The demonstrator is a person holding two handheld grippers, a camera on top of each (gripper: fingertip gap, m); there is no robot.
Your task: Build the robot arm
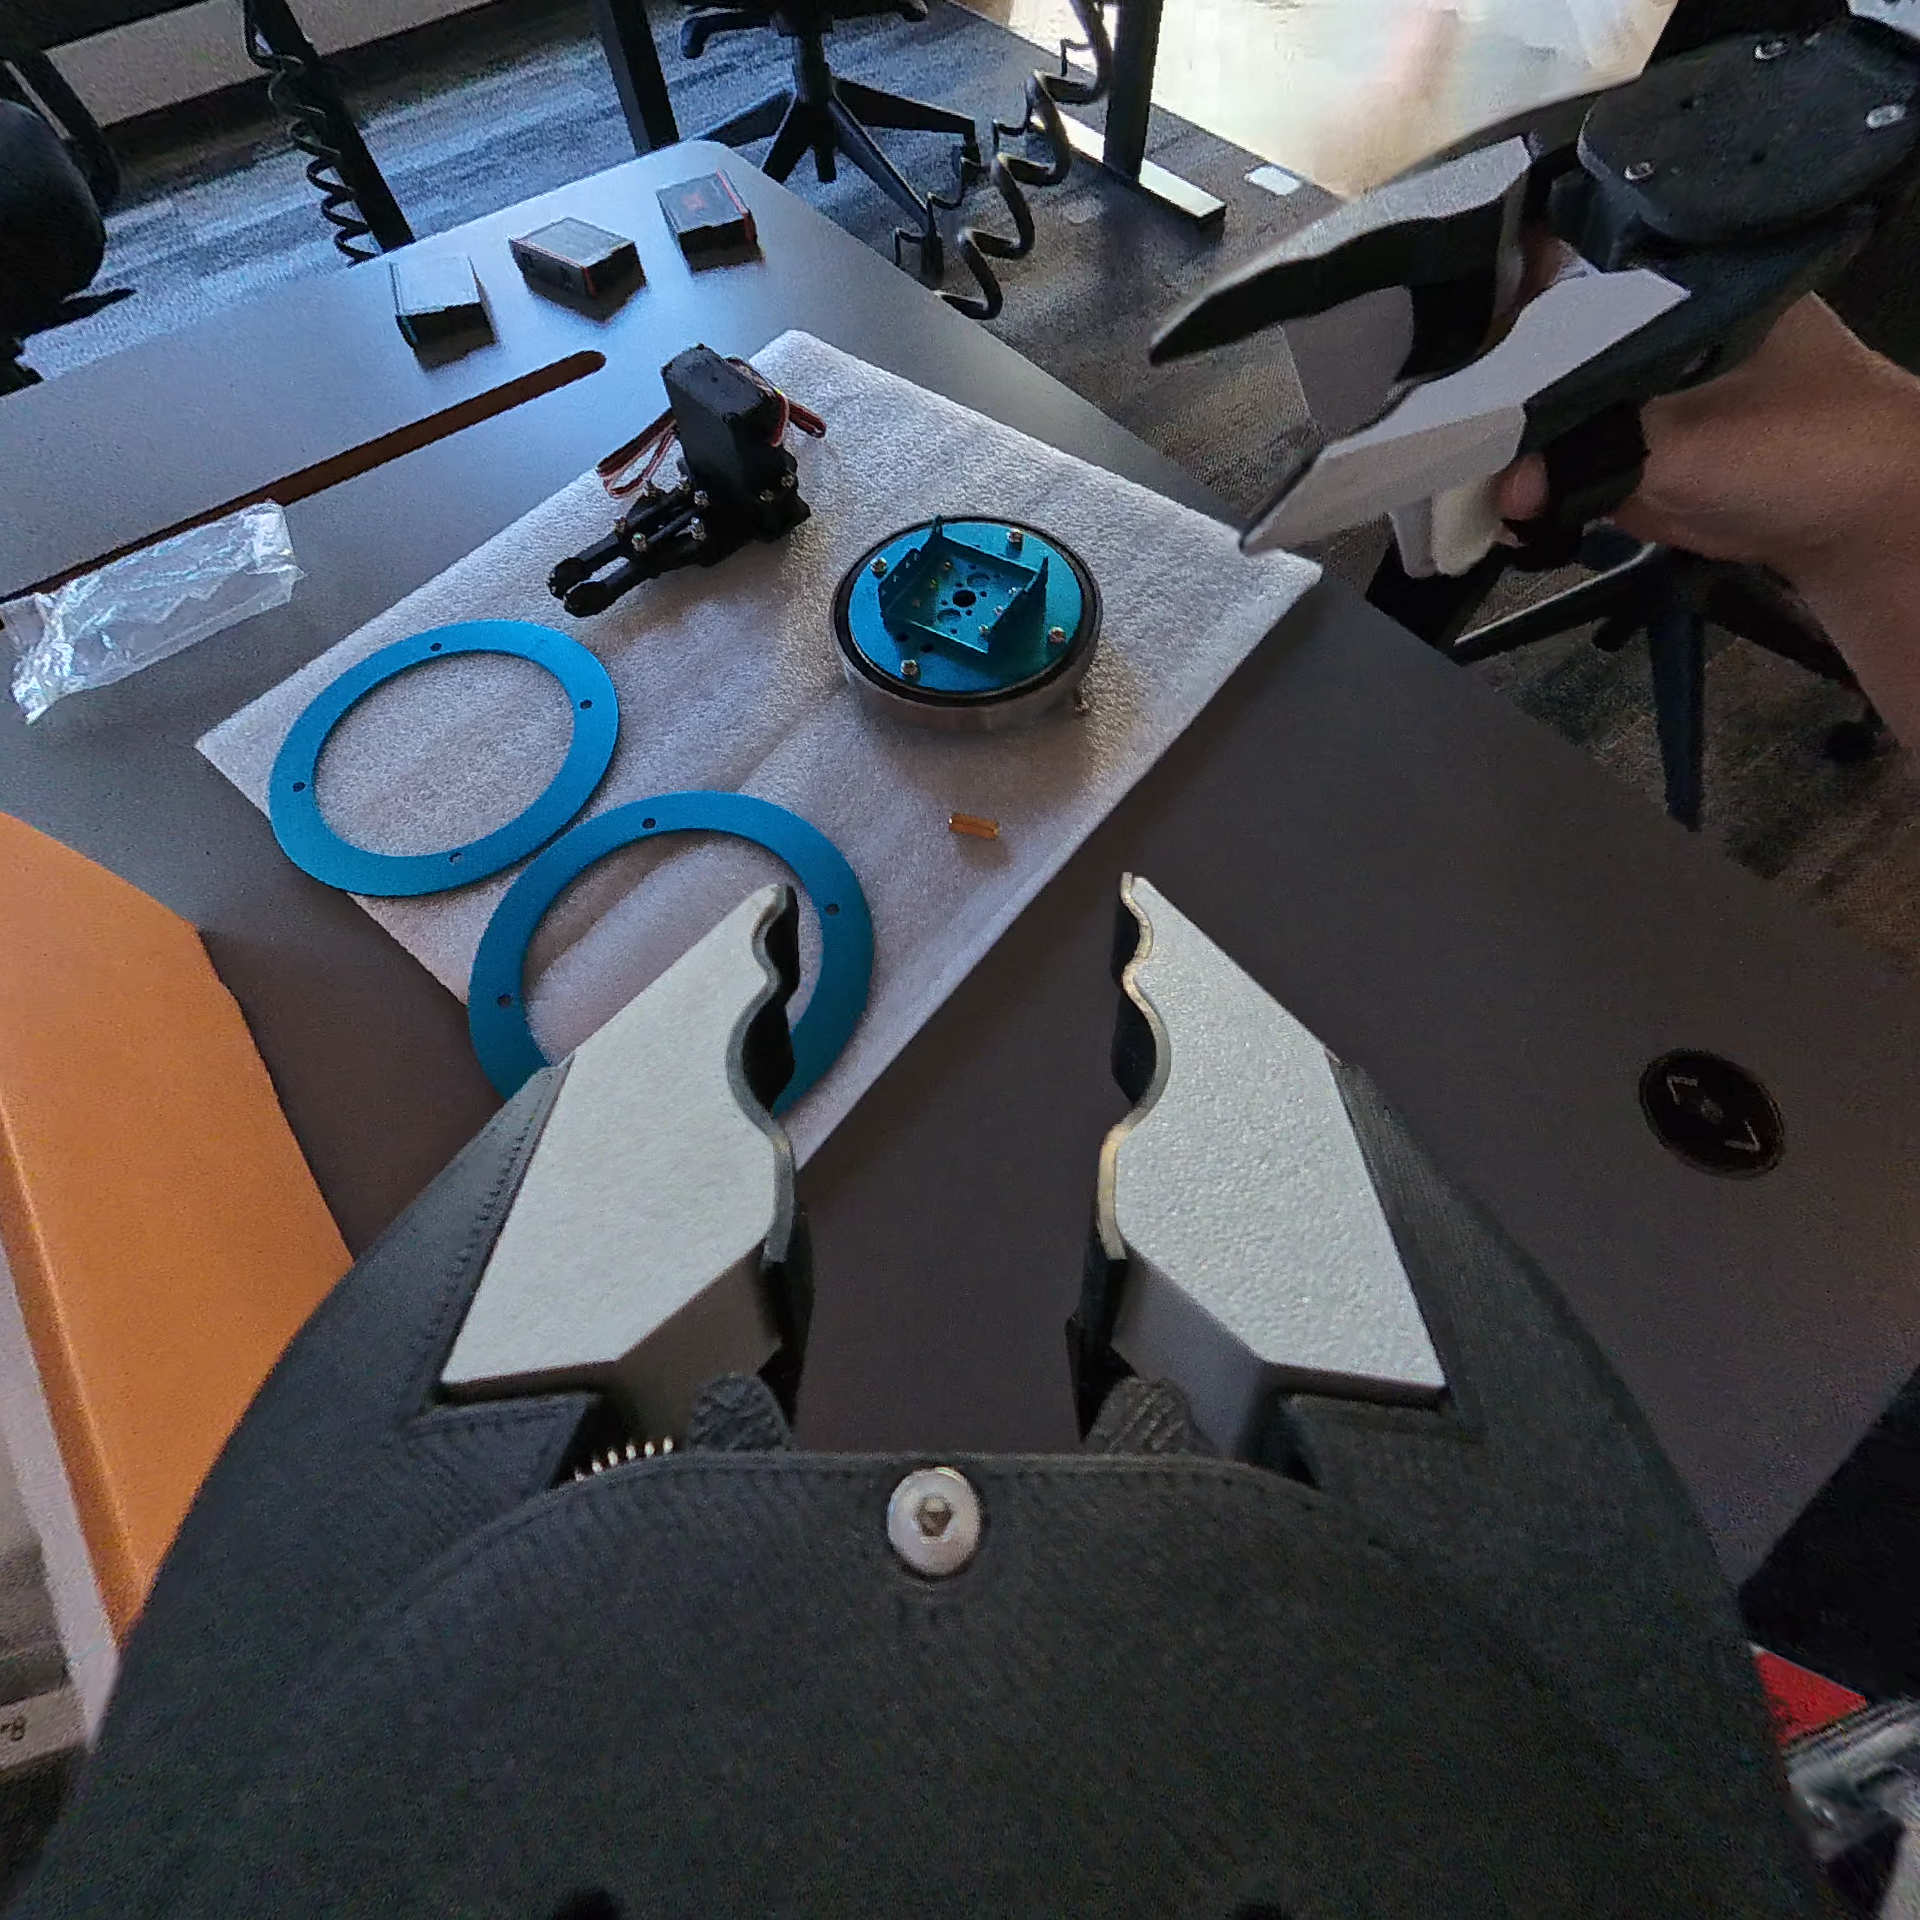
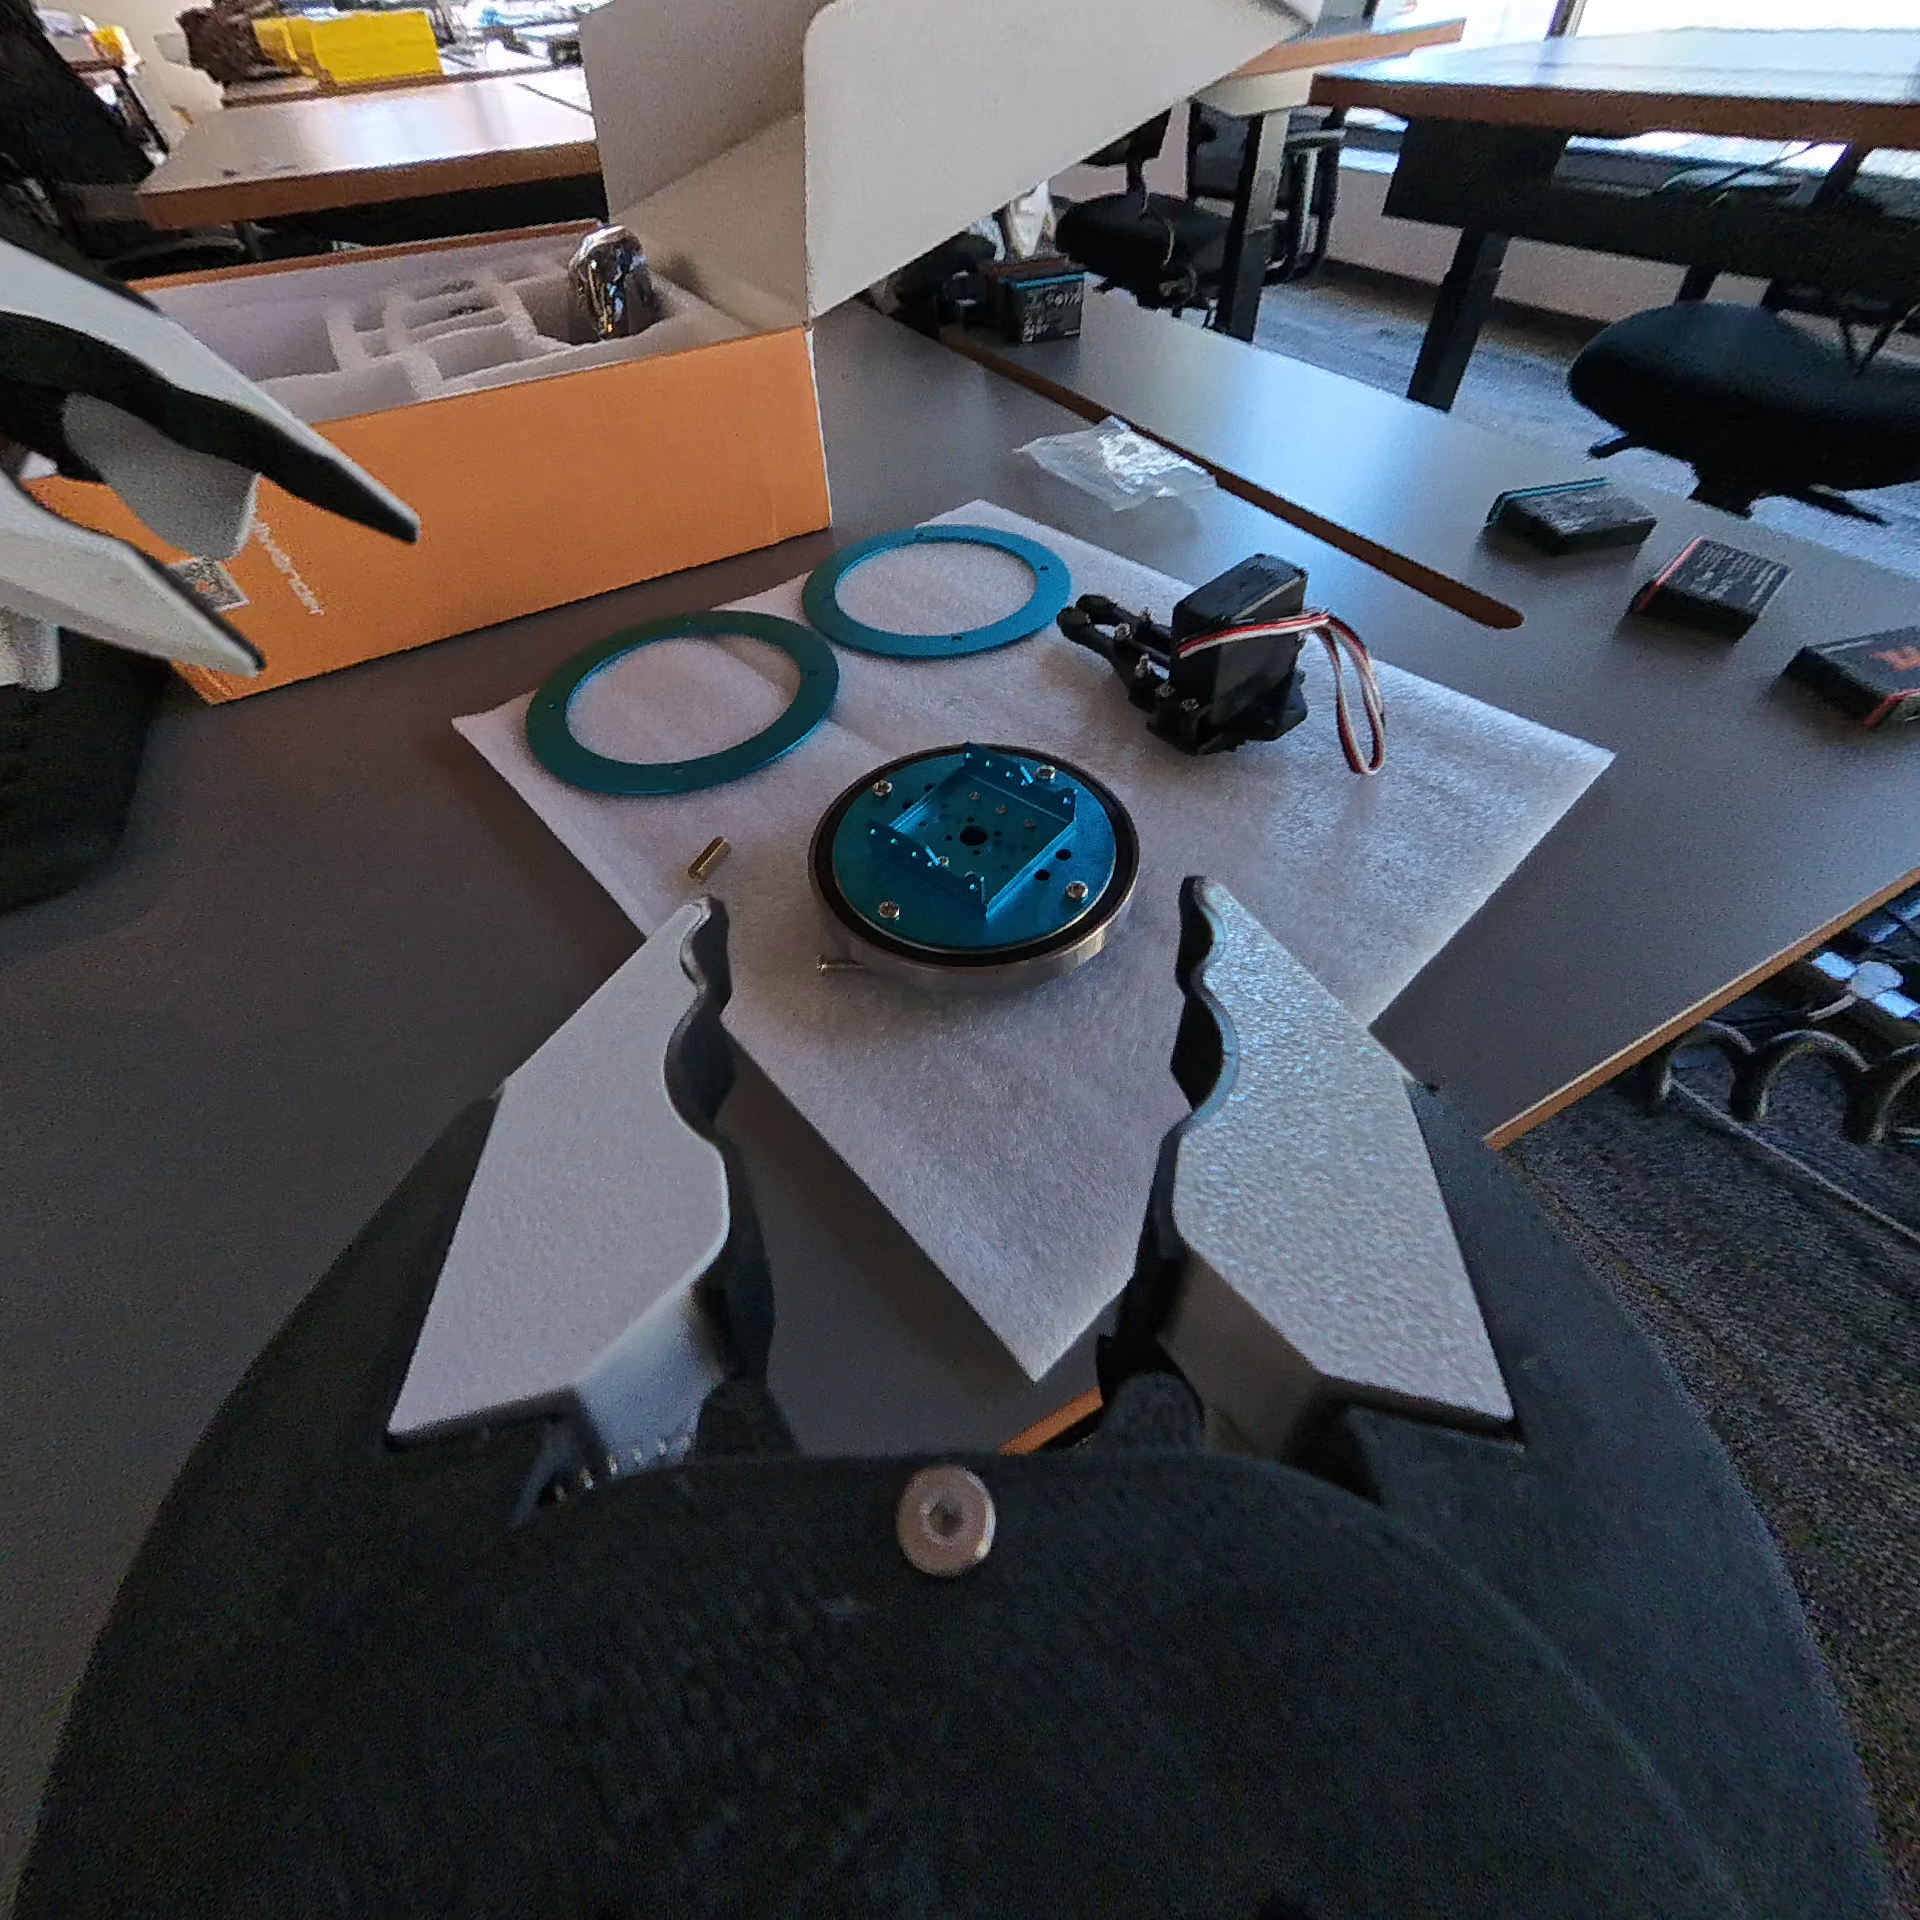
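A white foam sheet (image 1: 727,686) lies on a dark table (image 1: 1455,935). On it are two flat blue rings (image 1: 301,769) (image 1: 842,935), a round blue-and-silver base with a bracket (image 1: 966,623), a small black claw with a servo and wires (image 1: 707,488), and a small brass standoff (image 1: 974,827). My left gripper (image 1: 951,904) is open and empty above the sheet's near edge, next to the nearer ring. My right gripper (image 2: 951,909) is open and empty, hovering just before the round base (image 2: 971,862). The right gripper also shows in the left wrist view (image 1: 1205,447).
An open orange box with white foam compartments (image 2: 540,478) stands left of the sheet. A clear plastic bag (image 1: 145,603) and three small black boxes (image 1: 577,260) lie farther back. The table edge (image 2: 1662,1029) drops off to the right. Office chairs (image 2: 1766,405) and desks stand around.
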